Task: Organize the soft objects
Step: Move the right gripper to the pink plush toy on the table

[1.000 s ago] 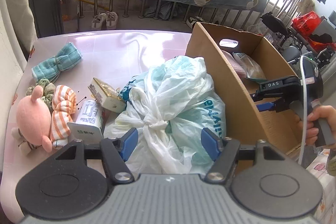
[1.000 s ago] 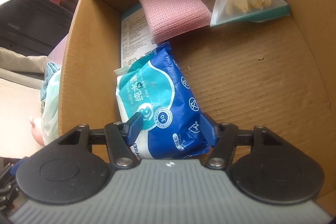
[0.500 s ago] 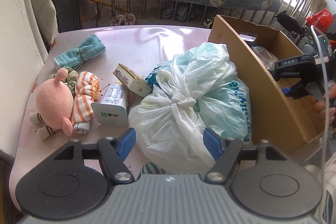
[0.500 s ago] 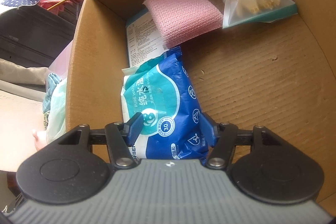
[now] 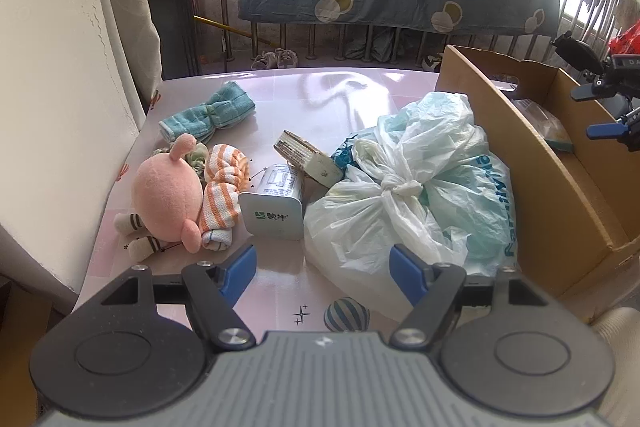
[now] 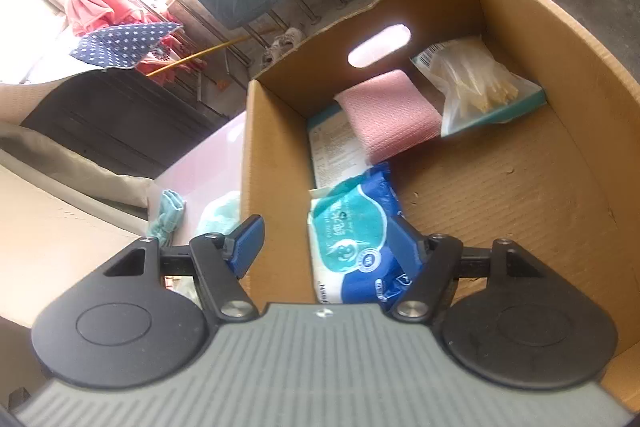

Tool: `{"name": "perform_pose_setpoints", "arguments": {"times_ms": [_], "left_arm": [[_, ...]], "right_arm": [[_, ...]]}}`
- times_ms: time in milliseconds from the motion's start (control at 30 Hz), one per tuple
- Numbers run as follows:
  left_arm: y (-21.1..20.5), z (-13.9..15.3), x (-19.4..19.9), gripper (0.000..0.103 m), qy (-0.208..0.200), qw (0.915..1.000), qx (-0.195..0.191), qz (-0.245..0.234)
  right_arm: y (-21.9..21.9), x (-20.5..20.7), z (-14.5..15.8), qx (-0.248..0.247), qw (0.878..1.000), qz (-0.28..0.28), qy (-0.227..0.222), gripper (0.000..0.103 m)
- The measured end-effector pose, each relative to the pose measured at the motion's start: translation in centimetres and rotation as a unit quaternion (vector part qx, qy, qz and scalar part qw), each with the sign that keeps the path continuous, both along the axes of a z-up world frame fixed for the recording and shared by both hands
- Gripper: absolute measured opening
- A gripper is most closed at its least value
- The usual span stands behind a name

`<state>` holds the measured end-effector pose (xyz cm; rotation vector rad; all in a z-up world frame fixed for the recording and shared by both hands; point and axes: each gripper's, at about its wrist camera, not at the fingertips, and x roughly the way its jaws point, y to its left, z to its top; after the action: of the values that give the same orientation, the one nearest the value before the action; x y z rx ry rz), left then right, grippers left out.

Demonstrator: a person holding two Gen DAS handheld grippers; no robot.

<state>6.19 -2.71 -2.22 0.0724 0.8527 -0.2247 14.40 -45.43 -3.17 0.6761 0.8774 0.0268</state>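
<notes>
The right gripper [image 6: 324, 243] hangs above the cardboard box [image 6: 276, 163], jaws opening and gripping nothing, with the blue wet-wipes pack [image 6: 352, 243] lying inside; the left gripper [image 5: 322, 267] hovers with jaws wide and empty over the knotted plastic bag [image 5: 404, 203] on the pink table [image 5: 320, 95]. A good next grab would likely pinch the bag's knot — not loose film. Only the left view shows the pink plush toy [image 5: 168, 193], striped cloth [image 5: 222, 195] and teal towel [image 5: 208, 111]; only the right shows the box's contents.
</notes>
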Motion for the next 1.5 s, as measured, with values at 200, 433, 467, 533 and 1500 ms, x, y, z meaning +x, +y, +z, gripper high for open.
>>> {"name": "perform_pose_setpoints", "arguments": {"times_ms": [200, 433, 467, 533, 1500], "left_arm": [[1.4, 0.5, -0.9, 0.075, -0.017, 0.9996, 0.011, 0.019], [4.0, 0.5, -1.3, 0.075, -0.029, 0.9977, 0.029, 0.053], [4.4, 0.4, -1.3, 0.075, -0.030, 0.9974, 0.031, 0.059], [5.2, 0.4, -1.3, 0.075, -0.031, 0.9967, 0.032, 0.067], [10.4, -4.0, 6.0, 0.074, -0.036, 0.9953, 0.030, 0.085]], "right_arm": [[4.3, -0.3, 3.2, 0.015, 0.998, 0.053, -0.040, 0.068], [11.7, 1.2, 4.9, 0.034, 0.988, 0.136, -0.057, 0.068], [12.9, 1.5, 5.0, 0.038, 0.986, 0.148, -0.059, 0.068], [14.8, 2.0, 5.1, 0.045, 0.983, 0.165, -0.060, 0.068], [38.8, 16.1, -4.7, 0.059, 0.953, 0.296, 0.031, 0.051]]}}
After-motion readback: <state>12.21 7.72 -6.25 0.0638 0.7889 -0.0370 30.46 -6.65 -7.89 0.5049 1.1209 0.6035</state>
